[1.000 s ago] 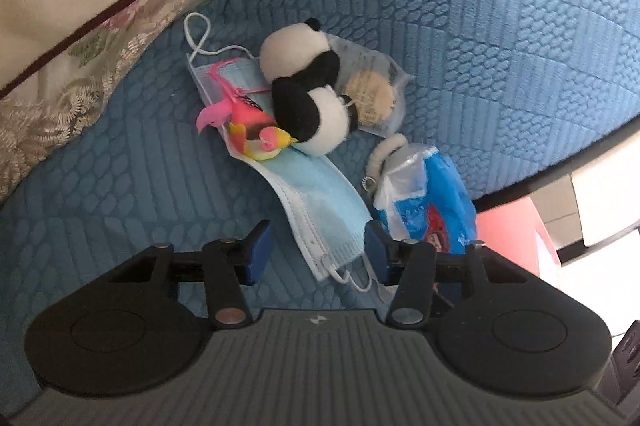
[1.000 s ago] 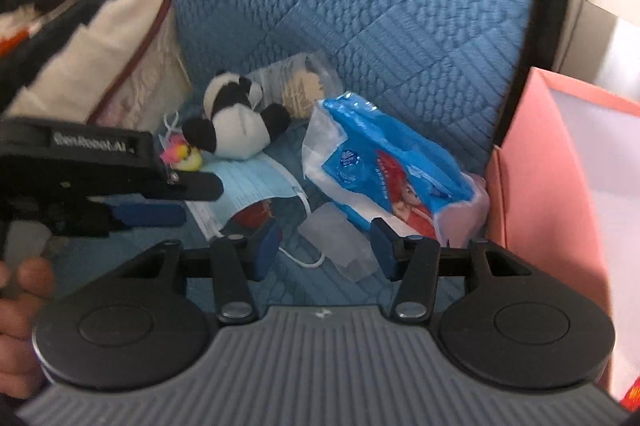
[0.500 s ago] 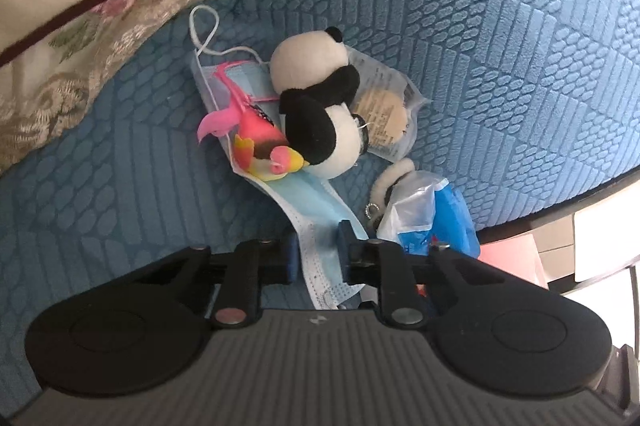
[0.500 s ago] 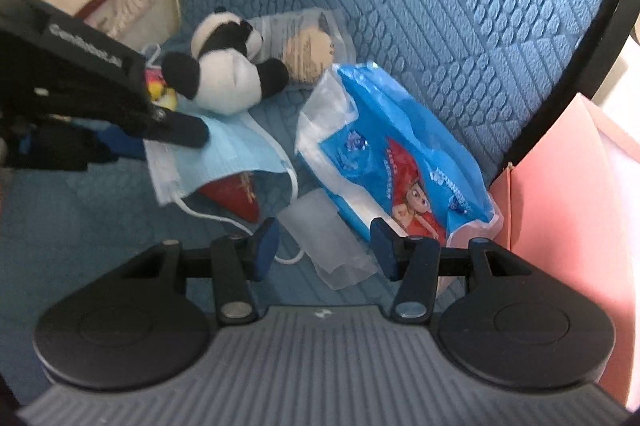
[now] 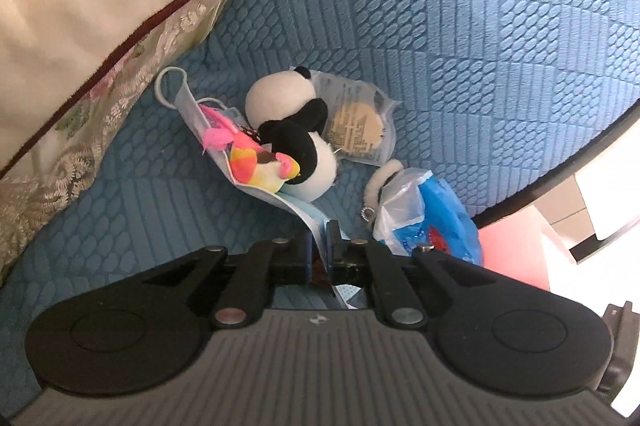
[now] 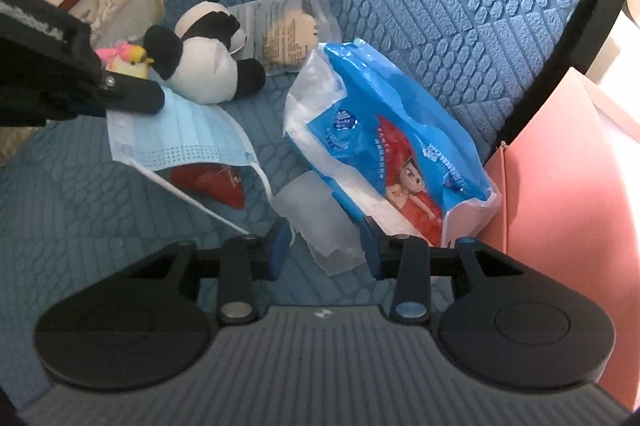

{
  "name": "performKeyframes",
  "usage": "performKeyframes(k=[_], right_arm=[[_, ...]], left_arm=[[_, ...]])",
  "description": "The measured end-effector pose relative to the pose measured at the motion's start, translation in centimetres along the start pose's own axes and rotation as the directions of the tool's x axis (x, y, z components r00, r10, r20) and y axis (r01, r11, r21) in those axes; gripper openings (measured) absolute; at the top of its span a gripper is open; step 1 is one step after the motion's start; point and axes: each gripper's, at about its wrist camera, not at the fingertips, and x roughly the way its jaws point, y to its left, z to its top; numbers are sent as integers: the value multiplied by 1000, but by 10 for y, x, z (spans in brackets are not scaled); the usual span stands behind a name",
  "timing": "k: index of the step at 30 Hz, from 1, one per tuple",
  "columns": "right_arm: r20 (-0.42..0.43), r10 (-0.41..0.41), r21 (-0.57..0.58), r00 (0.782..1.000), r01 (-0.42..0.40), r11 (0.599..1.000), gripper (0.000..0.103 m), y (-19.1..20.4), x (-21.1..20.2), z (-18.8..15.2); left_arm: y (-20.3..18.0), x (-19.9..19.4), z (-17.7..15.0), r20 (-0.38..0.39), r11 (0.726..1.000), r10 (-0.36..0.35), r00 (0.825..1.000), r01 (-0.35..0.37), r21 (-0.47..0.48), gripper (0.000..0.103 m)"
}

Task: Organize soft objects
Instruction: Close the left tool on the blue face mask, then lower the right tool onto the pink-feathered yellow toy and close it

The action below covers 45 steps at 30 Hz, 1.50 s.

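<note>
Between left tongs (image 5: 319, 246), mask (image 6: 180, 134) newly pinched.

I am working in a home, on a piece of soft furniture, a bed or sofa I cannot tell which. Under my fingers spreads a blue quilted cover with embossed oval and bar patterns (image 5: 460, 38). Up and to the left of my fingers lies a cream cushion with dark red piping and a floral lace edge (image 5: 100, 6). Ahead of my fingers sits household clutter: a small black-and-white plush panda (image 5: 296, 142), a pale blue pleated face mask (image 6: 180, 138), and a blue plastic pack of tissues with a cartoon child (image 6: 384, 146). To the right stands a pink cardboard box (image 6: 560, 194).
</note>
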Motion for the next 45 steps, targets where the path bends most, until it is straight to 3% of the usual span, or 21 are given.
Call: performKeyframes(k=[2, 5, 6, 16, 26, 32, 37, 40, 43, 45], right_arm=[[0, -6, -11, 1000, 6, 1000, 41, 3, 1, 0], [-7, -1, -13, 1000, 1, 1000, 18, 4, -1, 1], [0, -15, -22, 1000, 15, 1000, 17, 6, -3, 1], [66, 27, 73, 997, -32, 997, 14, -5, -41, -5], [93, 56, 130, 994, -68, 989, 14, -2, -76, -22], [64, 73, 182, 995, -84, 980, 15, 6, -90, -47], [-1, 78, 253, 997, -75, 965, 19, 1, -79, -59], [-24, 122, 328, 992, -107, 939, 21, -10, -70, -63], [28, 177, 384, 984, -175, 907, 31, -17, -76, -63], [70, 208, 401, 976, -219, 890, 48, -21, -79, -61]], left_arm=[[-1, -5, 0, 1, 1000, -10, 1000, 10, -1, 6], [-5, -15, 0, 12, 999, -29, 1000, 29, 18, 6], [-6, -19, 0, 25, 999, -30, 999, 29, 24, 6], [-10, -66, -11, 89, 994, -69, 994, 61, 85, 6], [-22, -96, -57, 40, 979, -80, 996, 71, 190, 6], [-33, -104, -80, -7, 962, -57, 998, 57, 268, 6], [-27, -83, -92, -60, 957, 34, 998, -15, 288, 6], [-19, -67, -93, -73, 960, 77, 994, -55, 273, 6], [-9, -61, -91, -94, 979, 61, 994, -41, 200, 6], [-5, -62, -91, -98, 986, 44, 994, -28, 162, 6]])
